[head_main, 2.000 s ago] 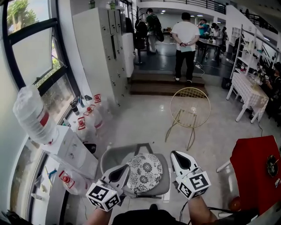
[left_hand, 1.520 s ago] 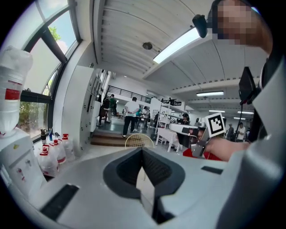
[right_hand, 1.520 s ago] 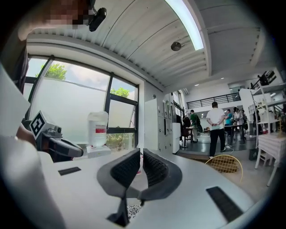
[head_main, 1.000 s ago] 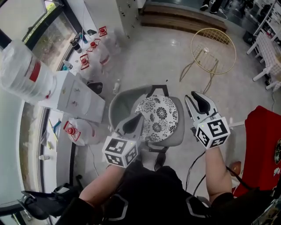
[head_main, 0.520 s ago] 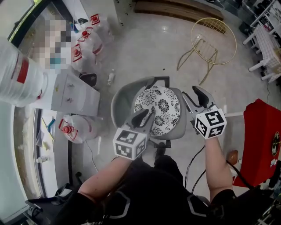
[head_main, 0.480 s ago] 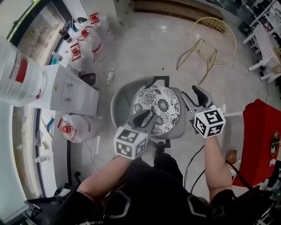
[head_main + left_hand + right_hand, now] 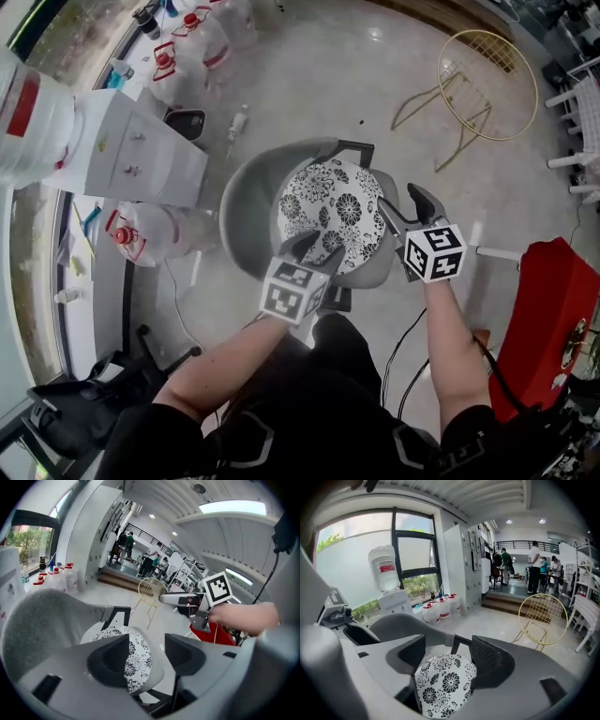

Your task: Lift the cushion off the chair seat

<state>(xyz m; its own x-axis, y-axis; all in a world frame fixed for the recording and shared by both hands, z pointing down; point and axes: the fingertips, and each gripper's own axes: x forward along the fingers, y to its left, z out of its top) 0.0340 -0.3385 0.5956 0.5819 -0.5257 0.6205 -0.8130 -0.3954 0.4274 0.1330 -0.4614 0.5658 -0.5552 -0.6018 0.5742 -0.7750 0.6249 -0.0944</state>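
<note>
A round white cushion [image 7: 333,211] with black flowers lies on the seat of a grey shell chair [image 7: 246,211]. My left gripper [image 7: 317,251] hovers at the cushion's near edge; its jaws are opening, and the cushion rim [image 7: 137,648] shows in the gap without being pressed. My right gripper [image 7: 401,203] is at the cushion's right edge, jaws also opening. In the right gripper view the cushion [image 7: 445,681] lies below and beyond the gap of the right gripper [image 7: 447,656], untouched. The left gripper [image 7: 157,656] holds nothing.
A white water dispenser [image 7: 131,155] and several water jugs [image 7: 136,239] stand left of the chair. A gold wire chair [image 7: 487,75] is at the back right, a red-covered table [image 7: 544,309] at the right. A black cable [image 7: 398,352] runs on the floor.
Both grippers have dropped toward the chair seat and come in at the cushion's edges. Their jaws have gone from nearly shut to apart. The head view has tilted further down.
</note>
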